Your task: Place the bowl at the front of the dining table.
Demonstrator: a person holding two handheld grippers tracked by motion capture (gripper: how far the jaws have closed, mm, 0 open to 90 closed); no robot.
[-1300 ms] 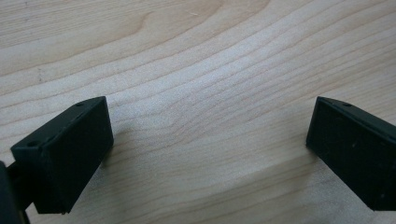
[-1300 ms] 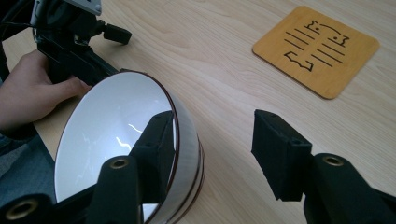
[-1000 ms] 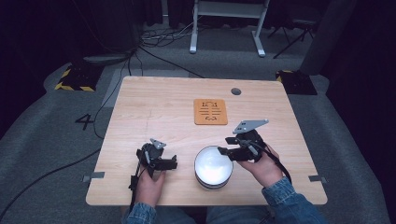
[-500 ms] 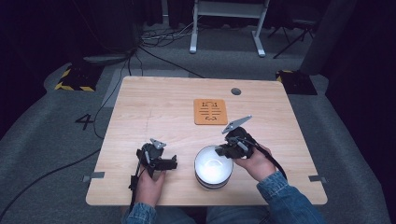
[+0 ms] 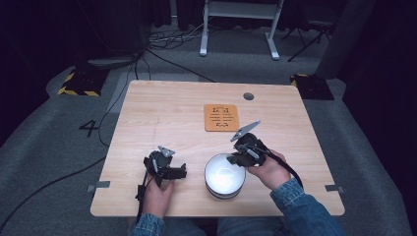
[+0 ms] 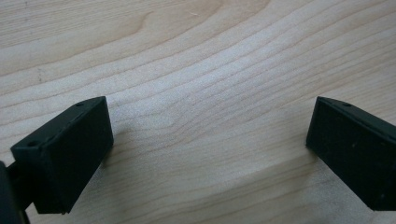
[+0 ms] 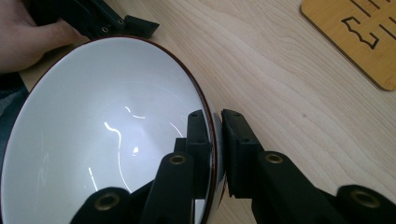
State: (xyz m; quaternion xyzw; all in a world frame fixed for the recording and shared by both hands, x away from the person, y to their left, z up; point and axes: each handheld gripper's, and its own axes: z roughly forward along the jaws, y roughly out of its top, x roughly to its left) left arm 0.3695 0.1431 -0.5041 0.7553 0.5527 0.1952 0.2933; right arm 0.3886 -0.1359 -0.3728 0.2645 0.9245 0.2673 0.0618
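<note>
Right gripper [image 7: 215, 140] view shows jaws apparently pinching bowl [image 7: 107, 130] rim.

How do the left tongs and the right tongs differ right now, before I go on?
The right tongs are shut on the white bowl's rim, one jaw inside the wall and one outside; they have just been closing. The left tongs stand wide open with nothing between the jaws, just above bare wooden table. The right sits beside the bowl, the left apart from it. Both have black jaws.
</note>
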